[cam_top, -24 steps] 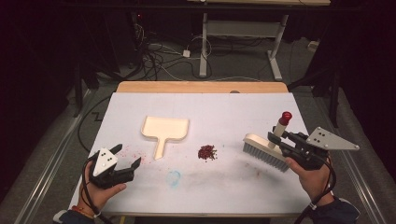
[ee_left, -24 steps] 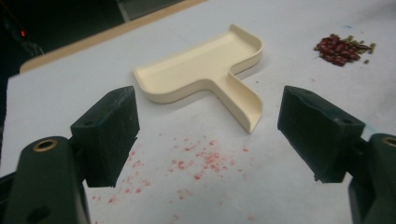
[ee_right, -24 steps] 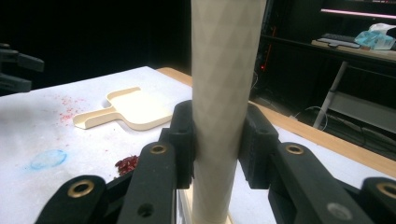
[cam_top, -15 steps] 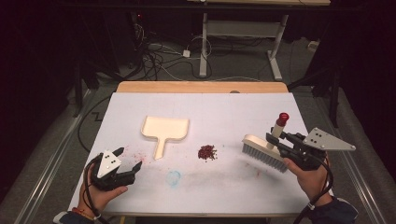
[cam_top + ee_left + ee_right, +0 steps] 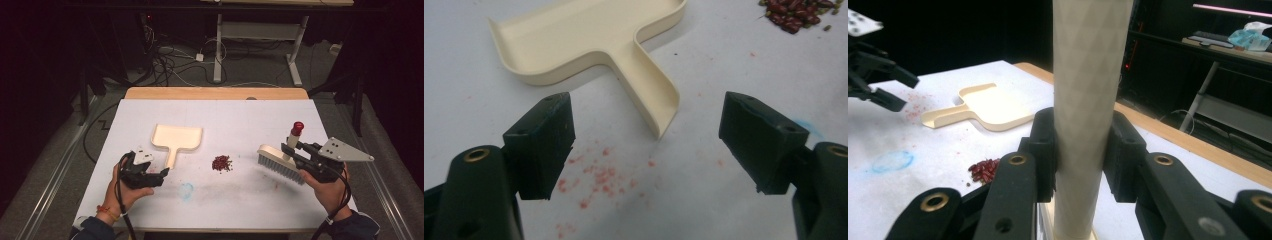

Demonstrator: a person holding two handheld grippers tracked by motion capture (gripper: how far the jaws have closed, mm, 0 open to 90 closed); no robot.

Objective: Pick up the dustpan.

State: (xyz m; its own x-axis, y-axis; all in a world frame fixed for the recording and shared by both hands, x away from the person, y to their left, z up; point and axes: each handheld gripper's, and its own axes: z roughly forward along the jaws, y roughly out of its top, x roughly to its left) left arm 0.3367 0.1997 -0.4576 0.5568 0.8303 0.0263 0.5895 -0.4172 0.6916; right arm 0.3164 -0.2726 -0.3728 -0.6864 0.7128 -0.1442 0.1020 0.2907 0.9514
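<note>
Bare table (image 5: 240, 200) lies between the dustpan (image 5: 177, 138), bean pile (image 5: 221, 163) and brush (image 5: 280, 162).

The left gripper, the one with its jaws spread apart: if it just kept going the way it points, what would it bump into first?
Most likely the handle of the cream dustpan. The left gripper is open and that handle's end lies between its jaws, a little ahead, though how far is hard to judge.

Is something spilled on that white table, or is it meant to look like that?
Yes. A small pile of dark red beans lies loose on the table, between the cream dustpan and the brush. Nearer the person, the surface has a smudged blue mark and pinkish speckles.
</note>
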